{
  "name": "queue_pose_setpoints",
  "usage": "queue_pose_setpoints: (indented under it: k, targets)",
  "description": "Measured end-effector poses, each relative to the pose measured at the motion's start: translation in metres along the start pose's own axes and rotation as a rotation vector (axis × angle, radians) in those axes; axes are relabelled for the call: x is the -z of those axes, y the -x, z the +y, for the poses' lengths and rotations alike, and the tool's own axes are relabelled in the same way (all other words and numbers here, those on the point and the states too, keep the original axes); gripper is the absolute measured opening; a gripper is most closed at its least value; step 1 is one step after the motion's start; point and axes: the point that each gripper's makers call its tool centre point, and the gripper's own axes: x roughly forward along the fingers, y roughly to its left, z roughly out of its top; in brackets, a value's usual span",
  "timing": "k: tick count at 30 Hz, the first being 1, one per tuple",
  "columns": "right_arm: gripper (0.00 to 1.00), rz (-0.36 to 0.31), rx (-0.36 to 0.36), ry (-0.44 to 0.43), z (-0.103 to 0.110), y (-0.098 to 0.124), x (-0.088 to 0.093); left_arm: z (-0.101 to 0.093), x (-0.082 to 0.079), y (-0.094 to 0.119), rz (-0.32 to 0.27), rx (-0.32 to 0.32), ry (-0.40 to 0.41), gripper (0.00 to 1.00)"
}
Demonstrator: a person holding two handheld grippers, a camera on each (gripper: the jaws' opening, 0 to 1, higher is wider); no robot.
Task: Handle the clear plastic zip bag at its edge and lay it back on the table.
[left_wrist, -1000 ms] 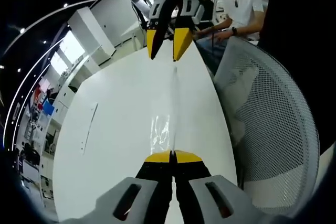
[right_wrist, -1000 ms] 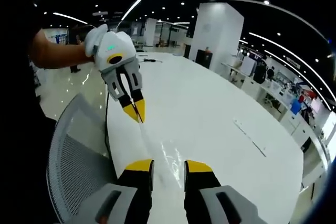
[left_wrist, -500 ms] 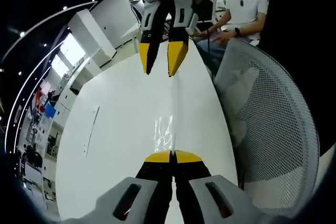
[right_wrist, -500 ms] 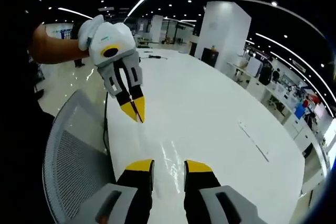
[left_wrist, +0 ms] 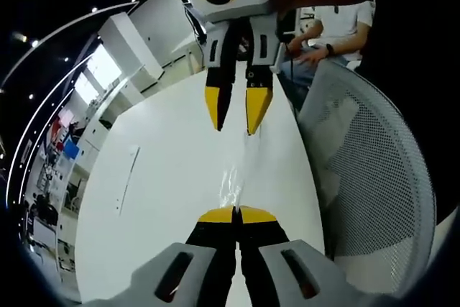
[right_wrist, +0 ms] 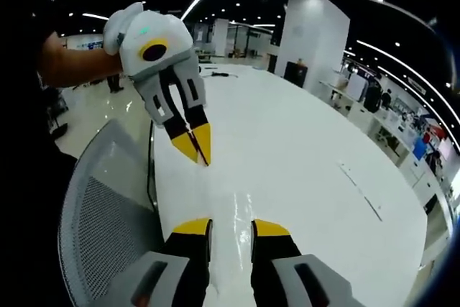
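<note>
Over table: left claw pinching zip bag edge.

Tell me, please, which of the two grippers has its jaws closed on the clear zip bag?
The left gripper: its yellow tips are pressed together on the edge of the clear zip bag. The right gripper has parted jaws.

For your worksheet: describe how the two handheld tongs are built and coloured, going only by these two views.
Both match. The left tongs and right tongs each have two black jaws capped with yellow tips, set in grey mounts with slots. Seen from the opposite side, each has a white rounded housing with a yellow-ringed black lens above grey linkages. The left housing carries a small green light.
</note>
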Motion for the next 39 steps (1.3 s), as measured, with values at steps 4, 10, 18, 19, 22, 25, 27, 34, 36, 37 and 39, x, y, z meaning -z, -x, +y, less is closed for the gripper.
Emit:
queue_pose_setpoints:
  k: [4, 10, 18, 19, 22, 25, 27, 34, 36, 37, 39]
  targets:
    - [0.17, 0.006, -0.012, -0.001, 0.003, -0.006, 0.001, 0.002, -0.007, 0.001, -0.018, -0.015, 0.005, 0.00]
    - [0.12, -0.005, -0.039, -0.035, 0.010, -0.013, 0.005, 0.005, -0.017, 0.003, -0.036, -0.030, 0.017, 0.00]
    - [0.00, -0.004, -0.037, -0.040, 0.008, -0.009, 0.009, 0.008, -0.021, 0.002, -0.053, -0.039, 0.019, 0.00]
    - [0.00, -0.001, -0.031, -0.039, 0.006, -0.008, 0.009, 0.008, -0.022, 0.001, -0.056, -0.037, 0.020, 0.00]
    - [0.00, 0.003, -0.020, -0.033, 0.005, -0.007, 0.010, 0.009, -0.022, -0.001, -0.063, -0.036, 0.020, 0.00]
    - [0.00, 0.018, -0.015, -0.025, 0.004, -0.007, 0.013, 0.008, -0.023, -0.003, -0.069, -0.025, 0.007, 0.00]
    - [0.00, 0.028, -0.019, -0.017, 0.005, -0.008, 0.014, 0.009, -0.024, -0.001, -0.083, -0.031, -0.001, 0.00]
    - [0.00, 0.037, -0.021, -0.006, 0.006, -0.011, 0.011, 0.010, -0.038, 0.009, -0.142, -0.026, 0.015, 0.06]
    - [0.00, 0.037, -0.023, -0.007, 0.006, -0.011, 0.009, 0.010, -0.041, 0.010, -0.147, -0.029, 0.008, 0.06]
    - [0.00, 0.038, -0.023, -0.009, 0.006, -0.010, 0.009, 0.009, -0.043, 0.011, -0.156, -0.030, 0.004, 0.06]
    - [0.00, 0.040, -0.026, -0.013, 0.006, -0.011, 0.010, 0.006, -0.049, 0.010, -0.170, -0.018, -0.006, 0.04]
